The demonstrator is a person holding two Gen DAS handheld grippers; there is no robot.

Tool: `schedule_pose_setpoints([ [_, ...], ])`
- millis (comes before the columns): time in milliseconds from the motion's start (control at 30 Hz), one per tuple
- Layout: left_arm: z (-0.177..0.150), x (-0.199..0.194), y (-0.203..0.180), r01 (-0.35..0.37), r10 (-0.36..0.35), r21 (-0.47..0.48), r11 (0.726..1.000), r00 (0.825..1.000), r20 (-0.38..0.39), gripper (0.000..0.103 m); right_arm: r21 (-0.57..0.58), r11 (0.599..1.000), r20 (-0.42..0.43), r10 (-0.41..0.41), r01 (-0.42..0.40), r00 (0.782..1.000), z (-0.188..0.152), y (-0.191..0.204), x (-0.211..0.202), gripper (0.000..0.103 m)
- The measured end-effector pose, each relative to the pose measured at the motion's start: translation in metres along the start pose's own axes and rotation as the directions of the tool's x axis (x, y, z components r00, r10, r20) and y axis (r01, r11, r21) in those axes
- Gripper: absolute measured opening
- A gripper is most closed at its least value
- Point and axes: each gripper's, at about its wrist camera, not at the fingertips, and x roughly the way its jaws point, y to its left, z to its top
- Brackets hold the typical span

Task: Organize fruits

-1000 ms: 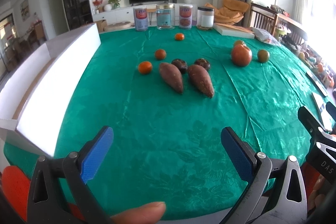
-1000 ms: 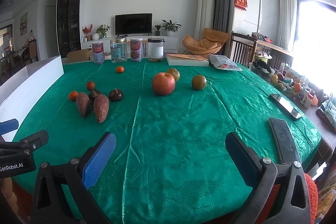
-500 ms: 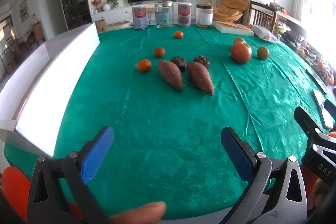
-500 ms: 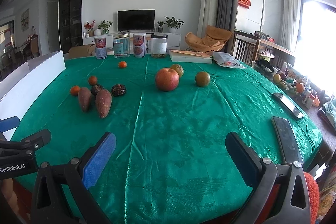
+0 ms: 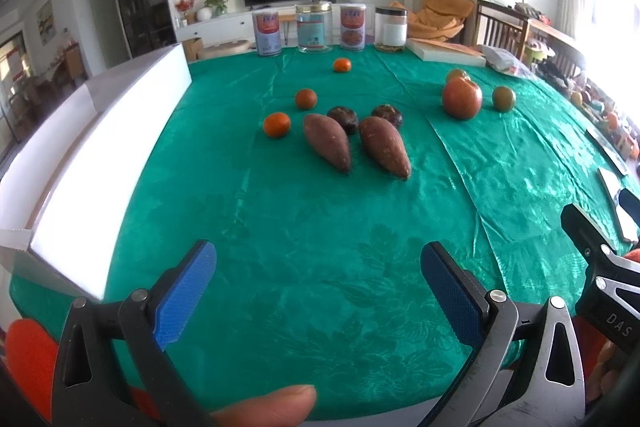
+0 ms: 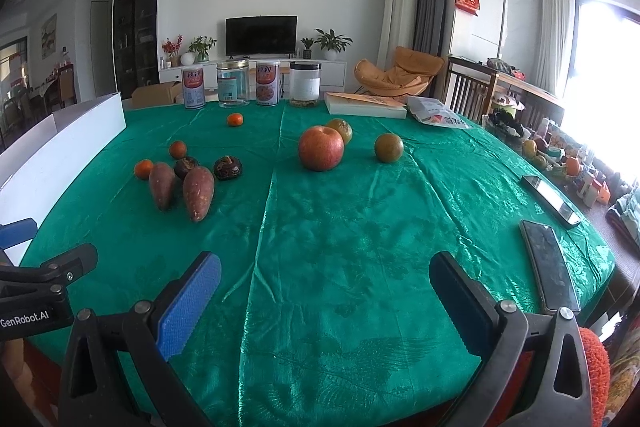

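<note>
On the green tablecloth [image 5: 280, 227] lie two sweet potatoes [image 5: 326, 142] [image 5: 384, 147], two dark brown fruits [image 5: 343, 119], three small oranges [image 5: 277, 124] [image 5: 306, 98] [image 5: 342, 65], a red apple [image 5: 461, 98] and two greenish oranges [image 5: 503, 99]. The right wrist view shows the apple [image 6: 321, 148], the sweet potatoes [image 6: 198, 191] and a greenish orange [image 6: 388, 147]. My left gripper [image 5: 318, 287] is open and empty near the table's front edge. My right gripper [image 6: 326, 297] is open and empty, also at the front edge.
A white open box [image 5: 108, 131] stands along the table's left side. Several jars and cans [image 5: 314, 29] line the far edge, with a flat box [image 5: 444, 51] beside them. Two phones [image 6: 550, 265] [image 6: 552, 195] lie at the right edge.
Both grippers have tilted slightly, so the table sits lower in view. The fruits have not moved and both grippers stay open.
</note>
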Motion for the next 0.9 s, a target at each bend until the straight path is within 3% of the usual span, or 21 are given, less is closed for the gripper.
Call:
schedule_pose_setpoints([
  [567, -0.001, 0.003, 0.002, 0.003, -0.003, 0.003, 1.000, 1.000, 0.003, 0.102, -0.008, 1.000, -0.003, -0.006, 0.006, 1.000, -0.001, 0.001, 0.003, 0.103],
  [900, -0.010, 0.039, 0.007, -0.018, 0.017, -0.001, 1.000, 0.995, -0.095, 0.102, 0.003, 1.000, -0.097, 0.002, -0.002, 0.995, -0.009, -0.001, 0.029, 0.103],
])
